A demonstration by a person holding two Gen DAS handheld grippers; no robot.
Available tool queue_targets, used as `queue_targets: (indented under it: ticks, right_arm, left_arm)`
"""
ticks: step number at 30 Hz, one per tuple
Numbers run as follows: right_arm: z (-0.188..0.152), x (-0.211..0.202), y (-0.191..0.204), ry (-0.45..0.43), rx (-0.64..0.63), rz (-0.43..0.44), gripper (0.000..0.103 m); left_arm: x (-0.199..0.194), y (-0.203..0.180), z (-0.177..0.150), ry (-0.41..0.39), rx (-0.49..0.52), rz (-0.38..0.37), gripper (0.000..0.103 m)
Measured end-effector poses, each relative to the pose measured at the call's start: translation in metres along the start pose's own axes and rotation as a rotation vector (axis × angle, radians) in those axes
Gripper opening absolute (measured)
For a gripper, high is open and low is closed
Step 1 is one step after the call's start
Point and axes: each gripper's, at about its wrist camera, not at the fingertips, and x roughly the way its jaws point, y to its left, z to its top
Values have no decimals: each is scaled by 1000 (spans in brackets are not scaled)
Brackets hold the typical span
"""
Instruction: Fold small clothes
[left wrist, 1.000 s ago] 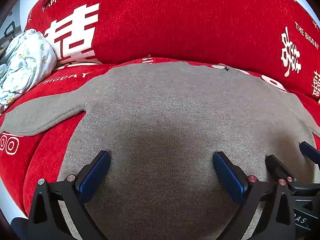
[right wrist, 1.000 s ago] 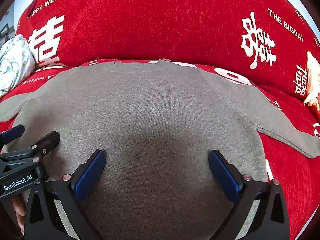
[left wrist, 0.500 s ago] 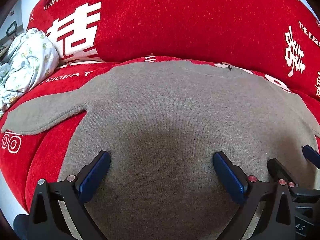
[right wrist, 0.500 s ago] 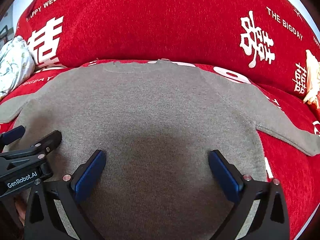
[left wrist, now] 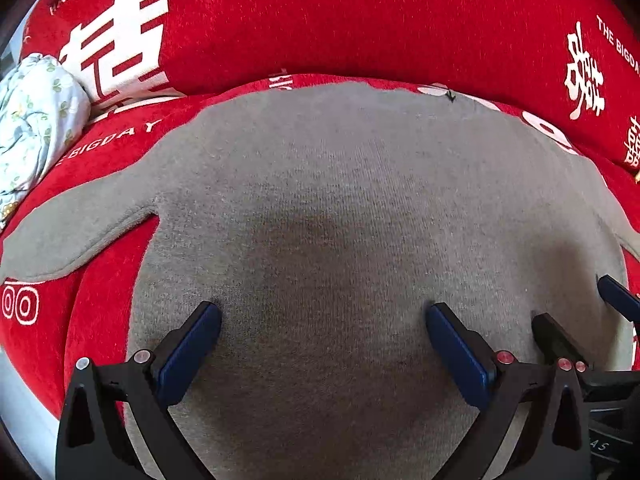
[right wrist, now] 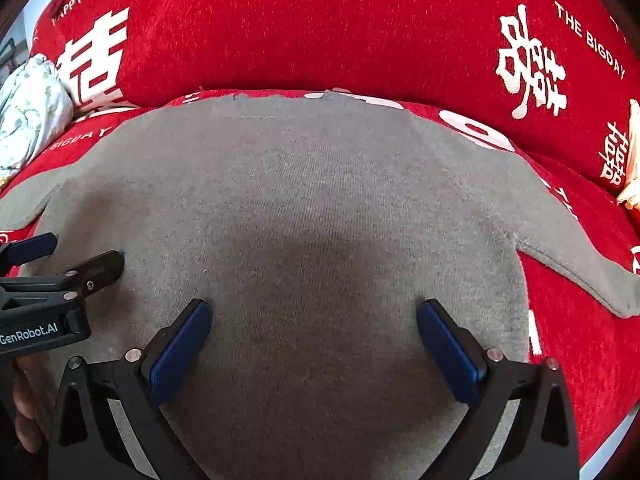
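A small grey knit sweater [left wrist: 340,184] lies flat, front down, on a red sofa seat, neckline at the far side and sleeves spread to both sides; it also fills the right wrist view [right wrist: 304,200]. My left gripper [left wrist: 322,340] is open and empty, low over the sweater's lower body, left of centre. My right gripper [right wrist: 314,336] is open and empty over the lower body, right of centre. The left sleeve [left wrist: 76,228] and the right sleeve [right wrist: 576,264] lie outstretched. Each gripper shows at the edge of the other's view.
The red sofa back [left wrist: 320,20] with white lettering rises behind the sweater. A bundle of pale floral cloth [left wrist: 32,120] lies at the far left of the seat. A cream object [right wrist: 632,160] sits at the right edge.
Both grippers have moved forward and lower over the sweater, so it looks larger. The jaws have stayed open and the sweater has not moved.
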Motion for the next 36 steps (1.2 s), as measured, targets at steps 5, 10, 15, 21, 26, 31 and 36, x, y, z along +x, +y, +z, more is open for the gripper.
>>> queue_targets:
  ticks: [5, 10, 15, 21, 26, 31, 36]
  right_arm:
    - [-1, 1, 5, -38, 17, -30, 103]
    - [2, 3, 4, -54, 25, -26, 103]
    - [0, 3, 4, -69, 27, -27, 103]
    - [-1, 3, 3, -73, 33, -24, 103]
    - [1, 3, 4, -50, 23, -17, 103]
    - [10, 2, -3, 13, -2, 18, 103]
    - [23, -7, -34, -5, 63, -6, 103]
  left_arm:
    - [-2, -2, -7, -69, -10, 13, 103]
    - [-1, -2, -7, -111, 20, 4, 103]
    - [-1, -1, -5, -110, 14, 1, 103]
    - [-1, -1, -3, -81, -10, 16, 103]
    - [-1, -2, -2, -50, -29, 23, 103]
    - [-6, -4, -7, -69, -32, 31, 103]
    - [-11, -8, 5, -9, -34, 4, 103]
